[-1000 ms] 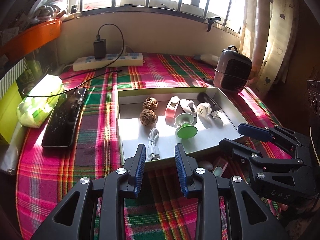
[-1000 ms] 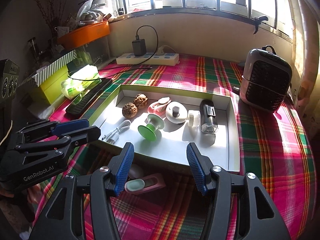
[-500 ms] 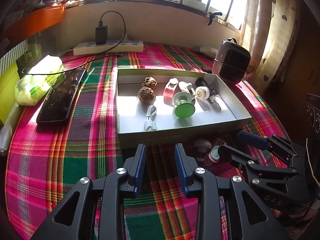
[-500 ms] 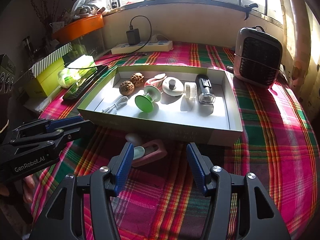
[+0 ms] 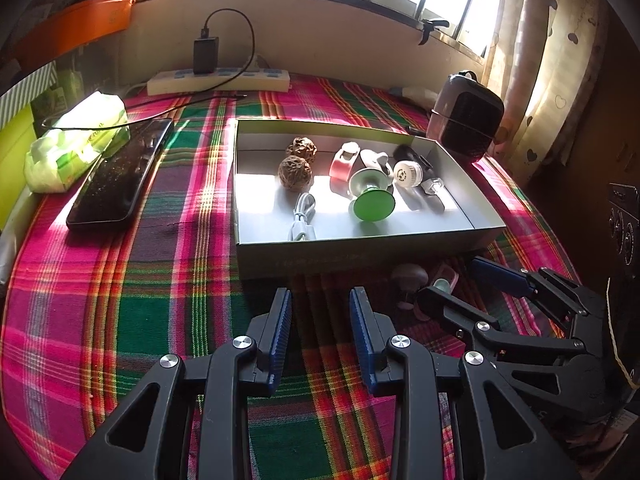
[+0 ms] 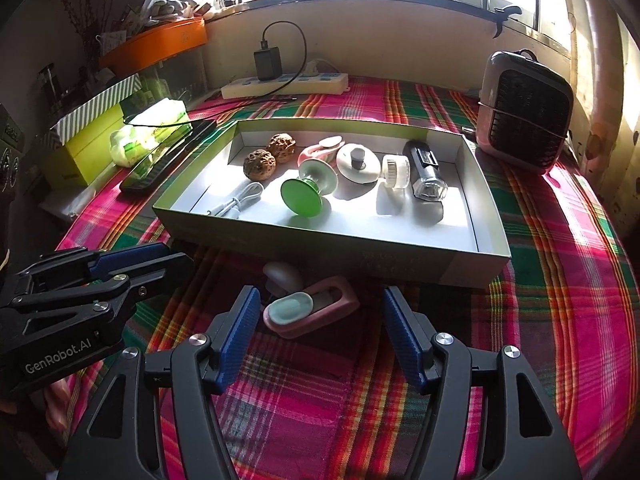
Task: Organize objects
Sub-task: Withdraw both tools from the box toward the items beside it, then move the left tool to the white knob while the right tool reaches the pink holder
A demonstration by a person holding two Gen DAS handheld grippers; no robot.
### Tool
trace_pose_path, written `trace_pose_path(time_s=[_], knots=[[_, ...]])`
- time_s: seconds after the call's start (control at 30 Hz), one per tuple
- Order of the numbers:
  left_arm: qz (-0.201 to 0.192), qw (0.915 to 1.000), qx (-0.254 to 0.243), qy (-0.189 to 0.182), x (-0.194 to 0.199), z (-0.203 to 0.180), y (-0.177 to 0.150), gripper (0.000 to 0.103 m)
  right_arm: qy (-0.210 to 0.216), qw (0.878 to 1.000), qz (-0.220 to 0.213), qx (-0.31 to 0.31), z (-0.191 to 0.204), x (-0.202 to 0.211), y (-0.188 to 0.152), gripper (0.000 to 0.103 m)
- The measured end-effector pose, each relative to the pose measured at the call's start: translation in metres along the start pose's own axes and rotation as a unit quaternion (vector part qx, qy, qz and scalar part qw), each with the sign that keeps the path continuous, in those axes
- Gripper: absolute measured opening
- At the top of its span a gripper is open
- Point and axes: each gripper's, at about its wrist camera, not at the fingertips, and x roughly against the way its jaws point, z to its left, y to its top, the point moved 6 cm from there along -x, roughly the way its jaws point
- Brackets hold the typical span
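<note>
While the right gripper (image 6: pixel 318 336) hangs low in the frame with its jaws opening wide and nothing pinched, the pink holder (image 6: pixel 316 310) lies on the plaid cloth (image 6: pixel 560 320) just ahead of them at lower centre, below the gray box (image 6: pixel 400 252). A good pick would likely straddle its narrow sides and avoid nudging the pale knob (image 6: pixel 282 274) touching it. The left gripper (image 5: pixel 320 308) is part open and empty. "GenRobot.AI" reads on its body, lower left.

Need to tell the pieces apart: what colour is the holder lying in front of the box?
Pink holder, pale mint insert; right wrist view.
</note>
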Motion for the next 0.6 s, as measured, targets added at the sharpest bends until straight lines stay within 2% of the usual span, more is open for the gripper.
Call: trace_pose_path(time_s=[0.6], knots=[[0.012, 0.9998, -0.004, -0.015, -0.007, -0.006, -0.004, 0.028, -0.062, 0.998, 0.013, 0.006, -0.031, 0.014, -0.013, 0.064]])
